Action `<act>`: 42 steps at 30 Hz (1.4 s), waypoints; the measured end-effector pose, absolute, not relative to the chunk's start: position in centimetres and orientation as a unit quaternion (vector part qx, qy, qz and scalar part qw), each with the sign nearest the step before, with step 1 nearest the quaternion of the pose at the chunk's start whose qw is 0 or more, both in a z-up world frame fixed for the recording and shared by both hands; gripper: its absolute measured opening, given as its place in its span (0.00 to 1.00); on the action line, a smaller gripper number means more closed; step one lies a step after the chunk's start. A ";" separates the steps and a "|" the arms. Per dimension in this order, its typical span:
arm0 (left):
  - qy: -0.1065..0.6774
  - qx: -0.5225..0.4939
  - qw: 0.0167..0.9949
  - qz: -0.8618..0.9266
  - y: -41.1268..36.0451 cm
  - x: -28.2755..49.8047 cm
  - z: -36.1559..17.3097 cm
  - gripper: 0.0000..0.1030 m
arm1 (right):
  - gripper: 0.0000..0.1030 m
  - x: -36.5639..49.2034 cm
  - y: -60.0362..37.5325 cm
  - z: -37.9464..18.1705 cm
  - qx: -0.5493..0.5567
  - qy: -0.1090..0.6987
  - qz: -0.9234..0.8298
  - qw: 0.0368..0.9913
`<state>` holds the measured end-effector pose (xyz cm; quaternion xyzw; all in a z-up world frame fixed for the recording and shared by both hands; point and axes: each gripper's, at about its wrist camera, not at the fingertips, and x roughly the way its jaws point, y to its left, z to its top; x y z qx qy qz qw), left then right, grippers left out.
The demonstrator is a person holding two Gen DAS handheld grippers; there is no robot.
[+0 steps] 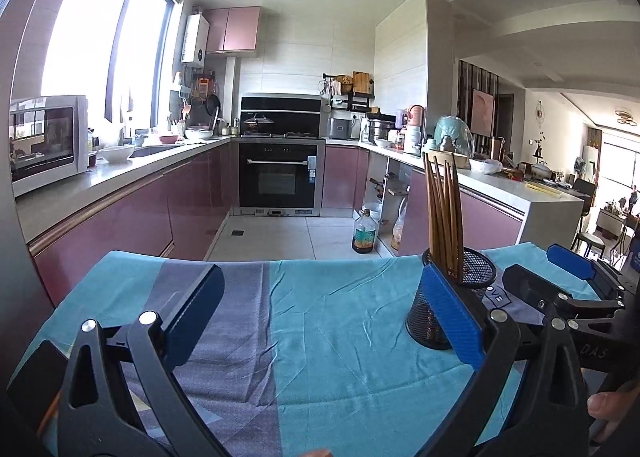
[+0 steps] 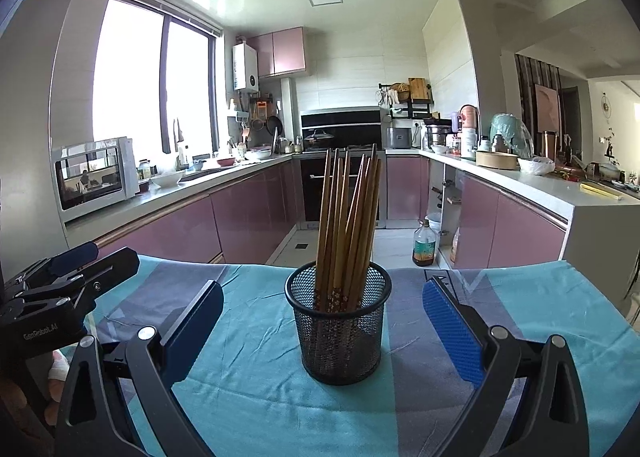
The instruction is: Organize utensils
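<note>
Jaws of both the left gripper (image 1: 320, 313) and right gripper (image 2: 324, 321) are standing wide open, gripping nothing; chopsticks (image 2: 348, 225) are sitting upright in a mesh cup (image 2: 340, 337) on the cloth-covered tabletop (image 2: 260, 397).

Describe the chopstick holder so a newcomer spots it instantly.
Find the table draped in the teal and grey cloth, facing the kitchen. Near its middle stands a black mesh cup, upright, packed with brown wooden chopsticks. It is the only thing standing on the cloth.

Holder (image 1: 440, 317) partly behind gripper (image 1: 320, 309)
</note>
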<state>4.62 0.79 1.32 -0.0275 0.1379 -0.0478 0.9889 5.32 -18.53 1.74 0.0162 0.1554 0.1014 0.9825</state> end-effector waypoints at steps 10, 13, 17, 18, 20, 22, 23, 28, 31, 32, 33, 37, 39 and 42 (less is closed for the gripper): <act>0.131 -0.032 0.990 -0.035 0.5 3.3 0.7 0.94 | 0.94 3.6 -18.6 1.8 0.008 0.131 0.076 0.988; 0.124 -0.030 0.991 -0.031 0.5 2.9 0.9 0.94 | 0.94 3.4 -18.5 1.8 0.010 0.125 0.073 0.989; 0.121 -0.032 0.992 -0.030 0.6 2.4 1.0 0.94 | 0.94 3.1 -18.2 1.8 0.006 0.126 0.073 0.989; 0.121 -0.033 0.992 -0.029 0.7 2.3 0.9 0.94 | 0.94 3.0 -18.2 1.8 0.005 0.125 0.073 0.989; 0.120 -0.034 0.992 -0.028 0.7 2.3 1.0 0.94 | 0.94 2.9 -18.1 1.8 0.005 0.124 0.072 0.990; 0.119 -0.034 0.992 -0.027 0.7 2.2 1.0 0.94 | 0.94 2.9 -18.2 1.8 0.006 0.122 0.073 0.990; 0.119 -0.033 0.992 -0.028 0.7 2.1 0.9 0.94 | 0.94 2.9 -18.1 1.8 0.006 0.122 0.072 0.990; 0.121 -0.031 0.992 -0.027 0.4 2.2 0.9 0.94 | 0.94 2.7 -18.0 2.0 0.007 0.115 0.070 0.991; 0.122 -0.031 0.992 -0.028 0.3 2.2 0.8 0.94 | 0.94 2.6 -18.0 2.0 0.006 0.112 0.069 0.991; 0.122 -0.031 0.992 -0.028 0.3 2.2 0.8 0.94 | 0.94 2.6 -17.9 2.0 0.005 0.112 0.068 0.991; 0.122 -0.031 0.992 -0.028 0.3 2.2 0.8 0.94 | 0.94 2.5 -18.0 2.1 0.006 0.111 0.068 0.991; 0.122 -0.031 0.992 -0.028 0.3 2.2 0.8 0.94 | 0.94 2.5 -18.0 2.1 0.008 0.110 0.068 0.992; 0.122 -0.031 0.992 -0.028 0.3 2.2 0.7 0.94 | 0.94 2.4 -18.1 2.1 0.008 0.108 0.067 0.992; 0.122 -0.031 0.992 -0.028 0.3 2.2 0.7 0.94 | 0.94 2.4 -18.1 2.2 0.007 0.108 0.066 0.992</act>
